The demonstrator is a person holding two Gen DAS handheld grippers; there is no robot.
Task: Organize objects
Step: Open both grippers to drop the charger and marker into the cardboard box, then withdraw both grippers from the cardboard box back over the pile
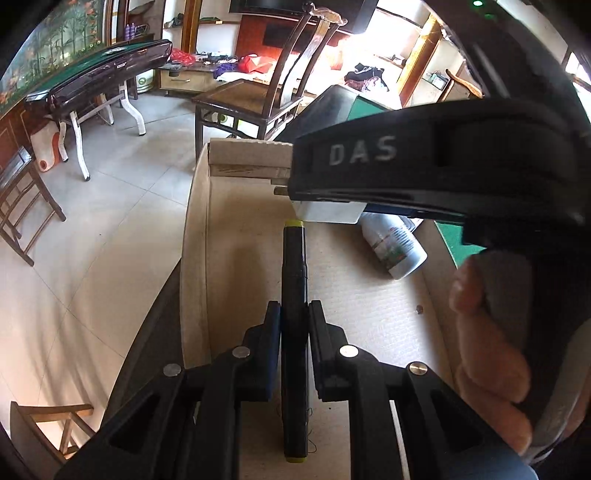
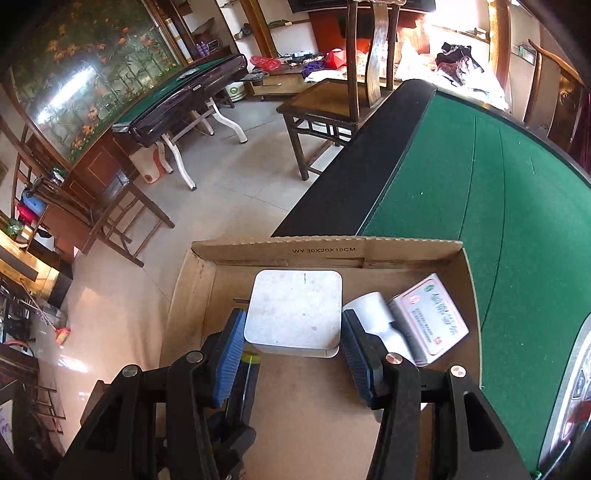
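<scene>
Left tool clamps black marker inside cardboard box; right tool grips white square box above it.

Home living rm: mahjong table, wooden chair, TV.

Green-felt table, 2nd folding game table, dark wooden chair, tiled floor.
</scene>
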